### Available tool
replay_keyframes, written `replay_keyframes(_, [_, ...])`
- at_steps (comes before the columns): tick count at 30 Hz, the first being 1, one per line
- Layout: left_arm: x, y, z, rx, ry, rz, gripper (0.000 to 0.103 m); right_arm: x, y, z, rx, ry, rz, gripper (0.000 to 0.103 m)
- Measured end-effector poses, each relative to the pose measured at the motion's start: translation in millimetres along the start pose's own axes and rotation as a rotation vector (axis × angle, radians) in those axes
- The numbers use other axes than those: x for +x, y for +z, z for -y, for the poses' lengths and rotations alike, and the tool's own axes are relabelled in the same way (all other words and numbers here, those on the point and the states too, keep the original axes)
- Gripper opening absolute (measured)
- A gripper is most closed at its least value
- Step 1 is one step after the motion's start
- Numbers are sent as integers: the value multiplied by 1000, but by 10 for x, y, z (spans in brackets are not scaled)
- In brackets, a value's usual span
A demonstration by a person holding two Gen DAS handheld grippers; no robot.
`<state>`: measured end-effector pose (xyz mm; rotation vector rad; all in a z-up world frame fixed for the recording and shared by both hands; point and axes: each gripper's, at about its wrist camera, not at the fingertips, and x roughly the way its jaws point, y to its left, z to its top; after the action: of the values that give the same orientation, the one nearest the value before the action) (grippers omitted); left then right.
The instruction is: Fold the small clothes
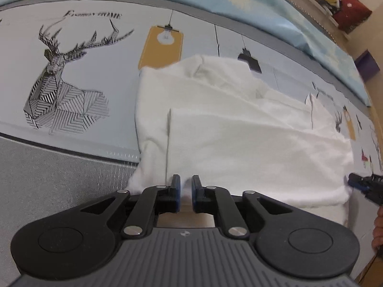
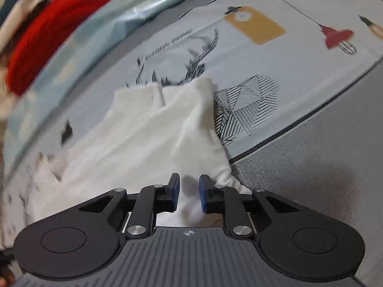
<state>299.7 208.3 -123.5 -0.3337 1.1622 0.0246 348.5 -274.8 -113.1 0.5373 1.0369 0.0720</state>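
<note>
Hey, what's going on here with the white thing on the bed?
A person is folding a small white garment on a printed bedsheet, a handheld gripper in each hand. The left gripper has the garment's near edge between its narrowly parted fingers, and the right gripper has cloth between its fingers at the other end. One flap already lies folded over.

Even indoor light, soft shadows; strong fisheye bending at edges; right wrist view motion-blurred, worst far left; left wrist view sharper.
</note>
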Motion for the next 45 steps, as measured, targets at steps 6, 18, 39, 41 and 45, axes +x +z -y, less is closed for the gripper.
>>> replay_keyframes(6, [-435,-195,-82,-22,28,96,17,-356,-137,-84,-49,-96,14,19])
replay_keyframes(18, [-1852,-1616,-14,115,9,210,18,-2228,-1148,-7,-242,11,183,33])
replay_keyframes(39, [-1169,-2644,-331,-1,67,-63,27,-1675,-2228,925,-145,-149,-65,34])
replay_keyframes(41, [-1135,-2654,-345,-1,73,-78,29,-1644,-2239,946,-140,-149,-80,34])
replay_keyframes(45, [-1037,-2664,-349,4,98,-111,30,-1569,-2255,964,-139,-163,-114,34])
